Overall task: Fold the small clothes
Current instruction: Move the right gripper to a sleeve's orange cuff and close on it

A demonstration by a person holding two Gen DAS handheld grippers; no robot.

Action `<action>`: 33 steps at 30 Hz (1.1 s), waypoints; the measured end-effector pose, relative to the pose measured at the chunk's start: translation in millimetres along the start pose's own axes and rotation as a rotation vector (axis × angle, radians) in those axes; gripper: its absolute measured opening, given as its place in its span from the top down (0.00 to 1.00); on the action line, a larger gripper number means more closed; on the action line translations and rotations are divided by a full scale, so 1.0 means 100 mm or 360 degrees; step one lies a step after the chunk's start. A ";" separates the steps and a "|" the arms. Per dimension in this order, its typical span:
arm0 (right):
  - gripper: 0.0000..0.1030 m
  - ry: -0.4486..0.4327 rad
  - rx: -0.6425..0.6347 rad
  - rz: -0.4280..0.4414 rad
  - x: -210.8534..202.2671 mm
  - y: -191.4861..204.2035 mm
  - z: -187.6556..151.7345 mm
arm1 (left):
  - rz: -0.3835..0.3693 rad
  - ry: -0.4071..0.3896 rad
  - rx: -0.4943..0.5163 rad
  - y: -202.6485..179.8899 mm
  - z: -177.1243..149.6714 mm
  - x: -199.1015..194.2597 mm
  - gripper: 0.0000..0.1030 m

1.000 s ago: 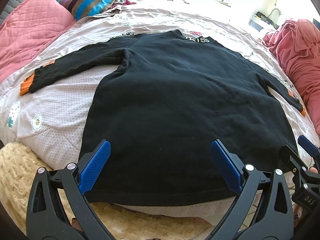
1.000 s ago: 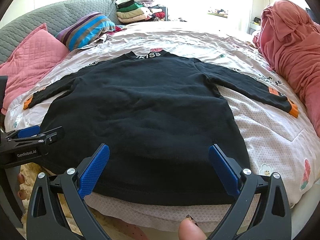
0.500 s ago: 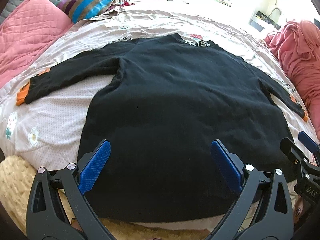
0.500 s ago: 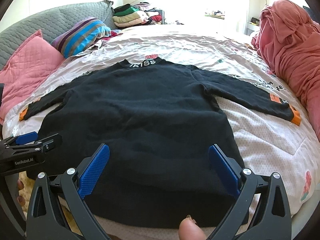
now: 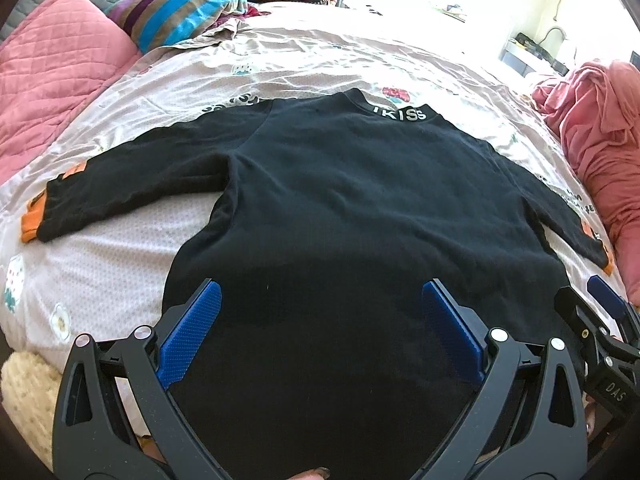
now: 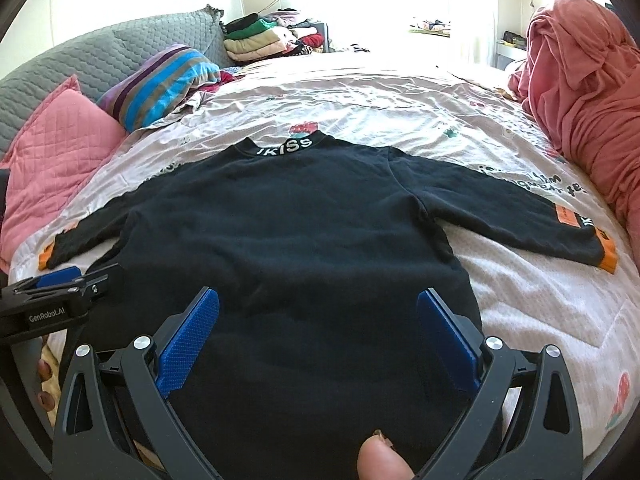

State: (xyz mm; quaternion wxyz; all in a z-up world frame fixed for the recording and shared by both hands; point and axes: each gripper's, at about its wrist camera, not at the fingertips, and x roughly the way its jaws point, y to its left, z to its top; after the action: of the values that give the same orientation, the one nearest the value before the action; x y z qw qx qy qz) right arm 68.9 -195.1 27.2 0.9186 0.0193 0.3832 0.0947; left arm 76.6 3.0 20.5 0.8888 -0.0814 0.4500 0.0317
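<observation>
A black long-sleeved sweater (image 5: 344, 208) (image 6: 280, 232) lies flat on the bed, collar away from me, both sleeves spread sideways with orange cuffs (image 5: 32, 220) (image 6: 606, 254). My left gripper (image 5: 320, 296) hangs open over the lower left part of the sweater's body, nothing between its blue pads (image 5: 192, 336). My right gripper (image 6: 318, 300) is open too, over the lower right part. Each gripper shows at the edge of the other's view: the right gripper (image 5: 604, 320) and the left gripper (image 6: 60, 292). The hem is hidden below the fingers.
The sweater rests on a pale patterned bedspread (image 6: 400, 92). Pink pillow (image 5: 52, 80) and striped pillow (image 5: 180, 20) lie at left, a pink blanket heap (image 6: 584, 92) at right, folded clothes (image 6: 260, 36) at the back. A cream fluffy throw (image 5: 24, 396) sits at the near left edge.
Both grippers moved forward over the sweater, away from the hem, and the cream throw has slid almost out of view. Both stay open.
</observation>
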 end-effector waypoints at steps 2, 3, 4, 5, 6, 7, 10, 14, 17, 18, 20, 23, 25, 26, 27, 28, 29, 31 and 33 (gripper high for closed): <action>0.04 -0.0004 0.0012 -0.0001 0.04 -0.01 0.06 | 0.0000 0.0002 -0.0004 0.00 0.04 0.03 0.08; 0.04 -0.0006 0.0017 0.0000 0.06 -0.02 0.09 | -0.0001 0.0001 -0.0004 0.00 0.07 0.04 0.08; 0.04 -0.0010 0.0020 -0.0006 0.08 -0.03 0.12 | 0.0001 0.0001 -0.0005 -0.01 0.10 0.06 0.08; 0.04 -0.0015 0.0022 -0.0018 0.10 -0.04 0.16 | -0.0001 0.0003 -0.0005 -0.01 0.12 0.08 0.08; 0.04 -0.0016 0.0025 -0.0023 0.12 -0.06 0.18 | -0.0006 0.0004 -0.0003 -0.01 0.16 0.09 0.08; 0.04 -0.0016 0.0032 -0.0024 0.14 -0.08 0.20 | -0.0006 0.0005 -0.0002 -0.03 0.19 0.12 0.08; 0.04 -0.0010 0.0072 -0.0027 0.20 -0.16 0.28 | -0.0020 0.0001 0.0008 -0.06 0.28 0.17 0.08; 0.04 -0.0019 0.0117 -0.0066 0.26 -0.31 0.38 | -0.0032 0.0013 0.0021 -0.13 0.39 0.25 0.08; 0.04 -0.0027 0.0154 -0.0107 0.31 -0.45 0.44 | -0.0040 0.0028 0.0040 -0.18 0.45 0.32 0.08; 0.04 -0.0025 0.0170 -0.0120 0.32 -0.49 0.46 | -0.0045 0.0030 0.0044 -0.19 0.46 0.34 0.08; 0.04 -0.0025 0.0208 -0.0133 0.36 -0.59 0.49 | -0.0056 0.0040 0.0061 -0.23 0.49 0.38 0.08; 0.04 -0.0028 0.0261 -0.0193 0.43 -0.76 0.54 | -0.0079 0.0060 0.0081 -0.29 0.52 0.44 0.08; 0.04 -0.0029 0.0292 -0.0225 0.46 -0.86 0.56 | -0.0084 0.0065 0.0092 -0.32 0.55 0.48 0.08; 0.04 -0.0025 0.0316 -0.0243 0.48 -0.94 0.57 | -0.0086 0.0065 0.0093 -0.33 0.56 0.50 0.08; 0.04 -0.0023 0.0338 -0.0257 0.49 -1.00 0.57 | -0.0090 0.0068 0.0092 -0.34 0.57 0.51 0.08; 0.04 -0.0023 0.0360 -0.0272 0.50 -1.06 0.58 | -0.0106 0.0076 0.0093 -0.35 0.59 0.54 0.08; 0.04 -0.0022 0.0373 -0.0286 0.52 -1.11 0.58 | -0.0122 0.0081 0.0090 -0.37 0.60 0.56 0.08; 0.04 -0.0022 0.0409 -0.0328 0.55 -1.23 0.58 | -0.0145 0.0097 0.0090 -0.40 0.63 0.60 0.08; 0.04 -0.0020 0.0439 -0.0361 0.58 -1.34 0.58 | -0.0147 0.0104 0.0092 -0.43 0.64 0.64 0.08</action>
State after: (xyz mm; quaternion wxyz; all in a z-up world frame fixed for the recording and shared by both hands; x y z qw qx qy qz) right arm 170.9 -313.7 13.2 0.9144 0.1025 0.3865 -0.0631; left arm 171.1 -29.0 11.4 0.8761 -0.0772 0.4752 -0.0250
